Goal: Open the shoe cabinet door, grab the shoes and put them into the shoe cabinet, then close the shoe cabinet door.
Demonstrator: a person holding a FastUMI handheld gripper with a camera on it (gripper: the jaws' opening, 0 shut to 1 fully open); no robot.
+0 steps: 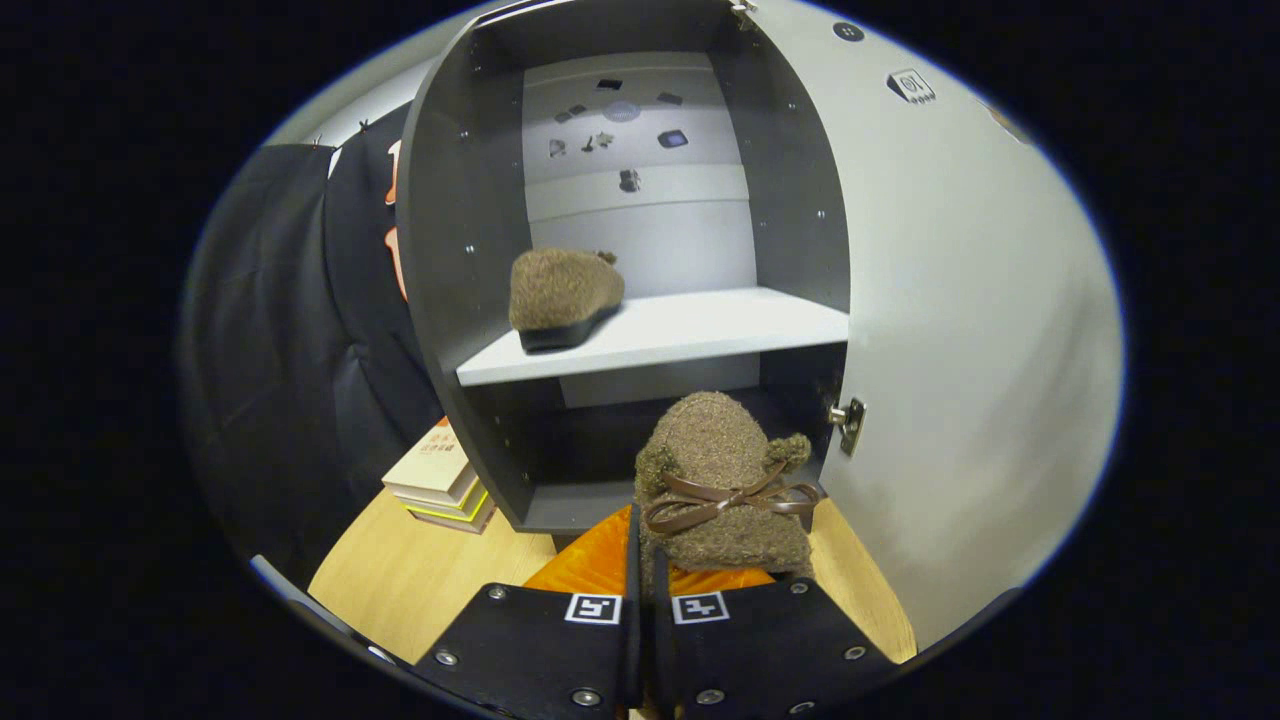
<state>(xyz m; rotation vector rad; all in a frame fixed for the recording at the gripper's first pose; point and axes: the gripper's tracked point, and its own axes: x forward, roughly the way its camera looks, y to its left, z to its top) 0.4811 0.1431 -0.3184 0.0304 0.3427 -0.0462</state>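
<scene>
The shoe cabinet [440, 250] stands ahead with its door [960, 330] swung open to the right. One fuzzy brown shoe [562, 297] rests on the left part of the white shelf [700, 335]. A second fuzzy brown shoe [725, 480] with a brown leather bow hangs just ahead of my fingers, in front of the cabinet's lower compartment. My gripper [641, 560] is shut on this shoe's edge, its two fingers pressed close together on it.
A stack of books [440, 485] lies on the wooden table [420, 570] left of the cabinet. An orange surface [590, 565] shows under the held shoe. A metal hinge [850, 420] sits on the door's inner edge.
</scene>
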